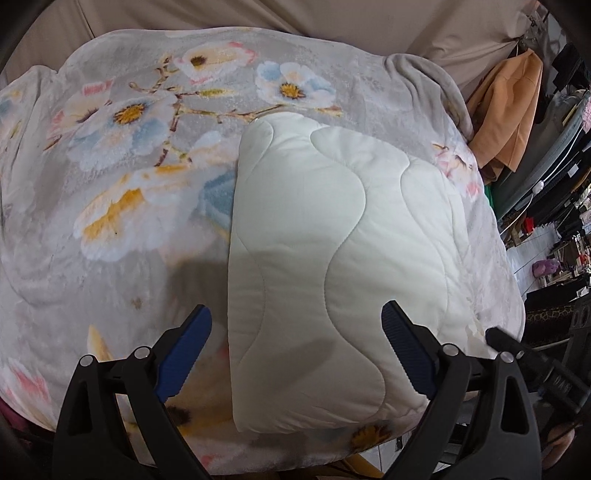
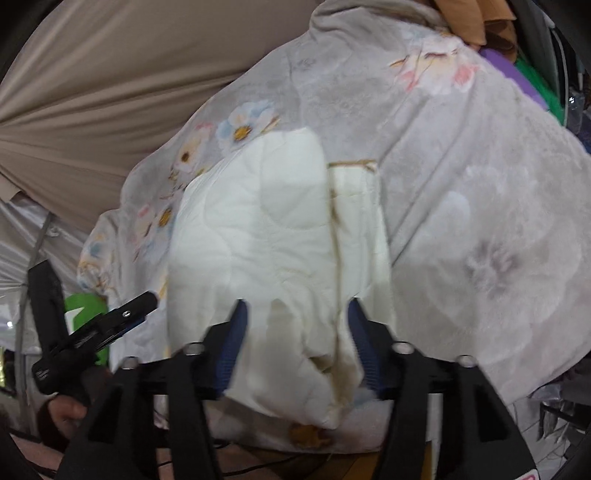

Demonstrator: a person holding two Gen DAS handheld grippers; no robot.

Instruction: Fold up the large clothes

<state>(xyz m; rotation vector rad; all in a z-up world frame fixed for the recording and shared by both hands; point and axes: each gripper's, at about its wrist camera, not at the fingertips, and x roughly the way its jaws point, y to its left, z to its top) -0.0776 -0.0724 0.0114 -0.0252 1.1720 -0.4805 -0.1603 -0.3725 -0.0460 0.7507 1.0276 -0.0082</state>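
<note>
A white quilted garment [image 1: 332, 258], folded into a thick rectangle, lies on a grey floral blanket [image 1: 122, 155]. My left gripper [image 1: 295, 321] hovers over the fold's near end, open, with nothing between its blue pads [image 1: 184, 350]. The right wrist view is blurred: the same white fold [image 2: 258, 240] shows a yellowish-trimmed edge along its right side. My right gripper [image 2: 297, 314] stands open above the near part of the fold, its pads apart and not pressing on the cloth. A hand [image 2: 62, 410] holds the left gripper [image 2: 147, 297] at the far left of that view.
The floral blanket [image 2: 480, 184] covers the whole raised surface and drops off at its near edge. Beige fabric [image 1: 369, 22] hangs behind. An orange cloth [image 1: 506, 110] lies at the back right, with cluttered shelves and floor [image 1: 554, 221] beyond.
</note>
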